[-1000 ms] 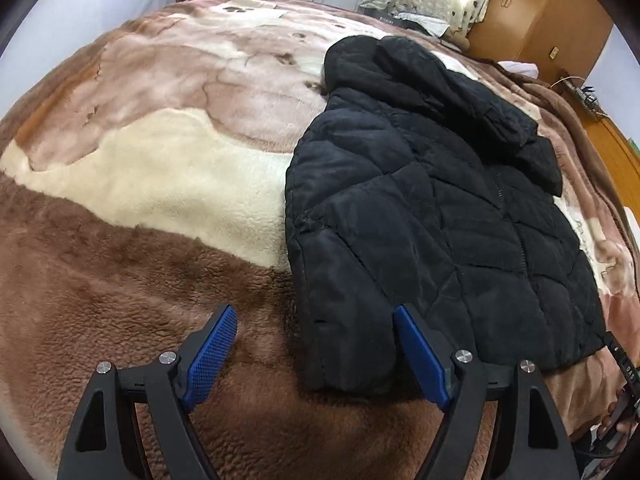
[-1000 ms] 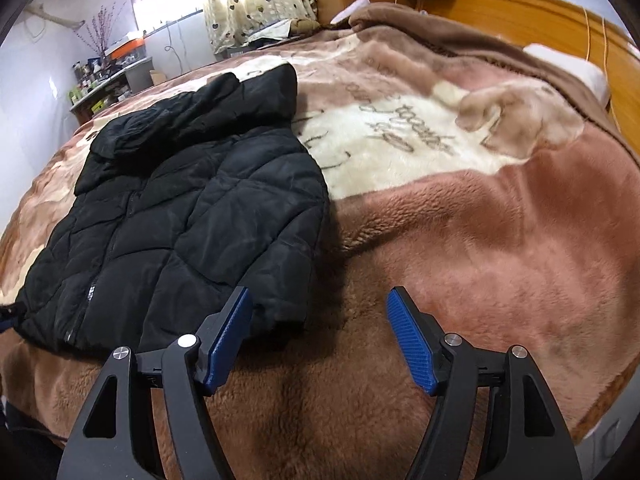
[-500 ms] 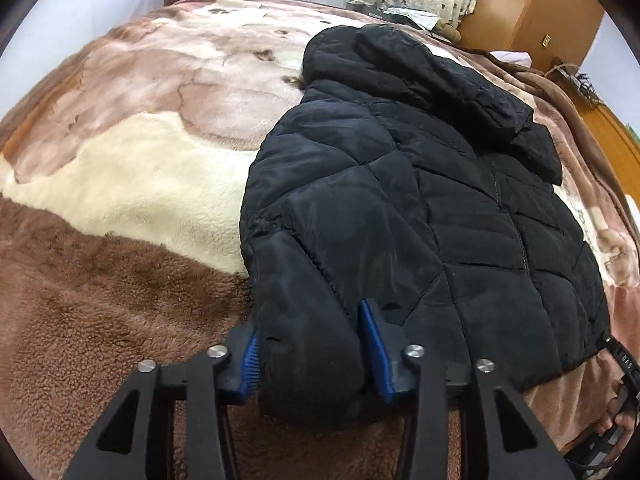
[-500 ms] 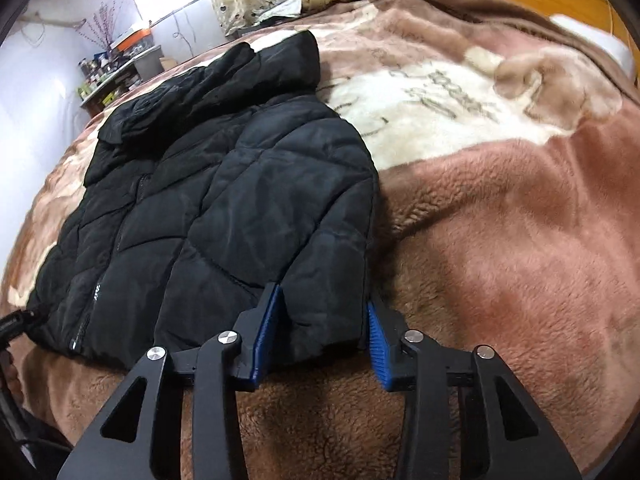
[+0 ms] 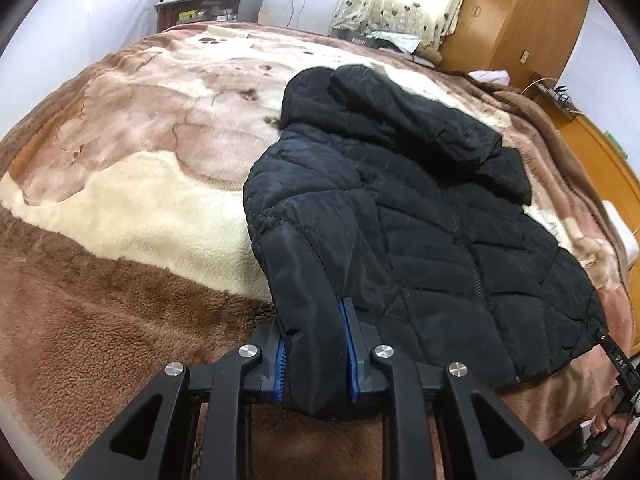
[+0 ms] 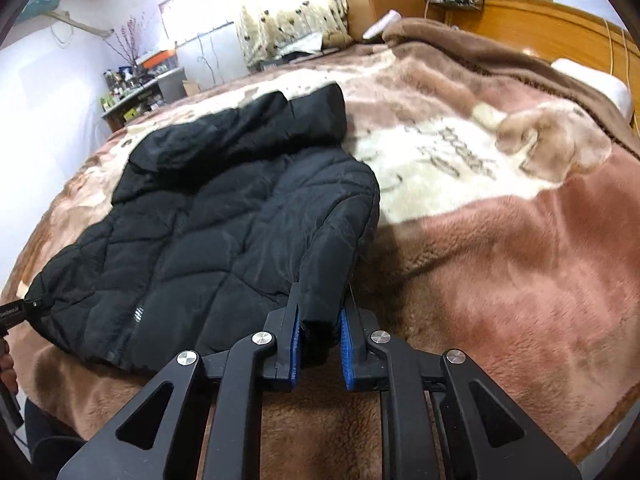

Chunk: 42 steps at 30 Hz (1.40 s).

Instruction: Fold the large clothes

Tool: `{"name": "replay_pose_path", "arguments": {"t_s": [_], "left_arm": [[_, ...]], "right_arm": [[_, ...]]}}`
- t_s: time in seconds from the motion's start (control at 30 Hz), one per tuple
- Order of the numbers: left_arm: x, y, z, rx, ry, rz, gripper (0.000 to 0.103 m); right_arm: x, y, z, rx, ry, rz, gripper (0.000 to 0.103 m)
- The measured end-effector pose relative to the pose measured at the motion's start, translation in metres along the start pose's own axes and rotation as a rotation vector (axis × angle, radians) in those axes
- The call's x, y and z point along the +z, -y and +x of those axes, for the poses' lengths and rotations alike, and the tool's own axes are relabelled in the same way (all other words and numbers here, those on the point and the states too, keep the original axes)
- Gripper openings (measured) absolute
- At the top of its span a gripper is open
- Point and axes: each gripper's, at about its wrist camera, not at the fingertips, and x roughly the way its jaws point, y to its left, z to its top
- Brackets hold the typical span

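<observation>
A black quilted puffer jacket (image 5: 420, 220) lies front up on a brown and cream fleece blanket, hood toward the far side; it also shows in the right wrist view (image 6: 224, 232). My left gripper (image 5: 314, 352) is shut on the cuff of the jacket's left-side sleeve (image 5: 304, 280), lifted slightly off the blanket. My right gripper (image 6: 319, 340) is shut on the cuff of the other sleeve (image 6: 332, 252), also raised a little. Blue pads press both cuffs from each side.
The blanket (image 5: 120, 240) covers a large bed. A wooden headboard (image 6: 560, 28) and a white pillow (image 6: 592, 80) lie at the right. A wardrobe (image 5: 520, 12), curtains and a cluttered shelf (image 5: 208, 4) stand beyond the bed.
Both grippers moved onto the sleeve cuffs and closed from wide open to shut on them. The cuffs now lift slightly off the blanket.
</observation>
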Motion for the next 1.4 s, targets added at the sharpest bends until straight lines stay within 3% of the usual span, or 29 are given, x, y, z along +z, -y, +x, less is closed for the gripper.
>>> {"name": "replay_pose_path", "arguments": {"t_s": [0.97, 1.13, 1.4], "left_arm": [[-0.052, 0.013, -0.136, -0.124, 0.076, 0.129, 0.022], [-0.039, 0.019, -0.146, -0.156, 0.08, 0.128, 0.021], [0.011, 0.022, -0.137, -0.161, 0.089, 0.065, 0.022]], "right_arm": [[-0.023, 0.01, -0.135, 0.03, 0.124, -0.013, 0.015], [-0.011, 0.008, -0.148, 0.016, 0.134, -0.03, 0.015], [0.032, -0.004, -0.134, -0.007, 0.153, -0.042, 0.015]]}}
